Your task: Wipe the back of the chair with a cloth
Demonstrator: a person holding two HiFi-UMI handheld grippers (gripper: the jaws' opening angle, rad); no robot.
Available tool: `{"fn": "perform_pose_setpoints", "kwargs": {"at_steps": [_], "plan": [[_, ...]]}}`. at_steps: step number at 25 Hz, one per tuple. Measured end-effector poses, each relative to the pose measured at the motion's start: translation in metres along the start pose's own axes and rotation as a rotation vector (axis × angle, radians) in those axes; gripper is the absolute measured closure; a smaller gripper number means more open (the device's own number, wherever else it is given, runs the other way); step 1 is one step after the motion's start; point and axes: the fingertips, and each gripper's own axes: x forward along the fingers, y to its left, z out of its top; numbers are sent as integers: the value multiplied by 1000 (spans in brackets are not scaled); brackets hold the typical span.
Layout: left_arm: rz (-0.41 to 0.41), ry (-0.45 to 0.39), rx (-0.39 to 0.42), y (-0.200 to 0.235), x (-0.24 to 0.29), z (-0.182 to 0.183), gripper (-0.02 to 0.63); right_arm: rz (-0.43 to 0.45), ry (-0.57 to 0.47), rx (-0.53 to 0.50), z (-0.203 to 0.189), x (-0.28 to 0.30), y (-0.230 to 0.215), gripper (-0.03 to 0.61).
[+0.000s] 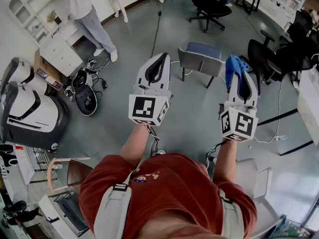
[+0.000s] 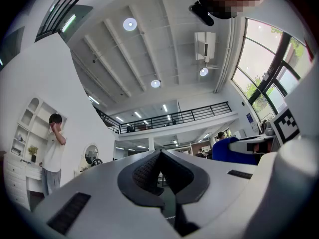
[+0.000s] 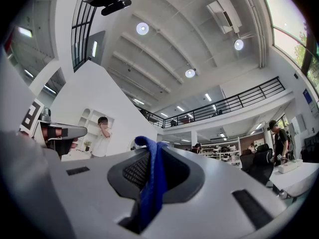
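Observation:
A grey chair (image 1: pixel 198 61) with a blue seat stands on the floor ahead of me, its back toward me. Both grippers are raised and point up, well short of the chair. My right gripper (image 1: pixel 241 69) is shut on a blue cloth (image 1: pixel 233 68), which drapes over its tip. In the right gripper view the cloth (image 3: pixel 151 180) hangs pinched between the jaws of the right gripper (image 3: pixel 152 156). My left gripper (image 1: pixel 158 63) sits left of the chair with nothing in it. In the left gripper view the left gripper (image 2: pixel 160 158) has its dark pads (image 2: pixel 144 173) closed together.
Black office chairs (image 1: pixel 210 6) (image 1: pixel 266 56) stand behind and right of the grey chair. A person (image 1: pixel 82 9) stands at the back left by a white cabinet (image 1: pixel 57 51). A white machine (image 1: pixel 27 111) and cables (image 1: pixel 84 91) lie left; a table (image 1: pixel 310 103) is right.

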Motion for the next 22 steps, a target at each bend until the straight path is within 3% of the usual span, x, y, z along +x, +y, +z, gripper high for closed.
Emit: {"fn": "perform_pose_setpoints", "kwargs": {"at_steps": [12,22], "plan": [[-10,7,-3,-17,1,-3,600,-15,15,8,-6,-8,-10,531],[3,61,-7,-58,5,-24,600,-31,52,80,-35,-25,-53,531]]}}
